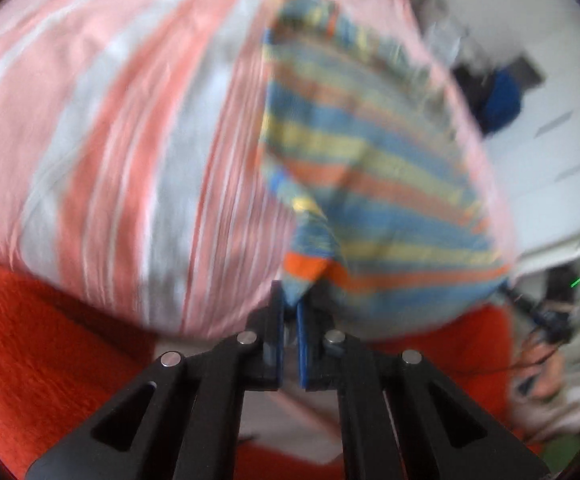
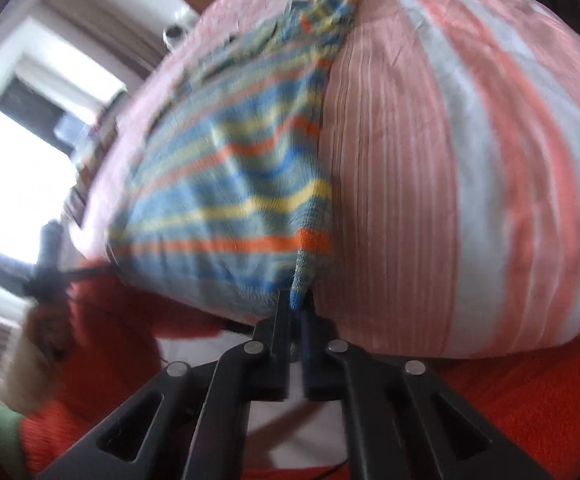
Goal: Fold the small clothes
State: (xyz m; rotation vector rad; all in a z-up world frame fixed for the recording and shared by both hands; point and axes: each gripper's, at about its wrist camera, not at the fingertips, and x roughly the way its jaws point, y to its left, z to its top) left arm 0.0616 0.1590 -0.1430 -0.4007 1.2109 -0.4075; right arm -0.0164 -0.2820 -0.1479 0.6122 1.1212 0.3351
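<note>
The left claw (image 1: 290,304) was clamped on a corner of a small knitted garment with blue, yellow and orange stripes (image 1: 369,168), its two black fingers nearly together with the orange-striped hem corner pinched between them. The right claw (image 2: 295,304) was likewise closed on the garment (image 2: 226,184), gripping a narrow knitted edge just below an orange stripe.

The striped garment was spread over a bed covered by a pink bedspread with white and salmon bands (image 1: 110,120), with the near hem drawn toward the two claws. In the left wrist view the garment lay to the right of centre, its far end reaching toward the top of the bedspread. In the right wrist view it lay to the left of centre on the bedspread (image 2: 469,160), and a bunched part of it, perhaps a sleeve or collar, sat at the far end near the top of the frame. Both views were motion-blurred, so finer details of the knit could not be made out.

An orange-red textured fabric (image 1: 30,360) filled the lower foreground beneath the bed edge in both views (image 2: 529,400). At the left of the right wrist view a bright window (image 2: 22,184) showed beyond the bed.
</note>
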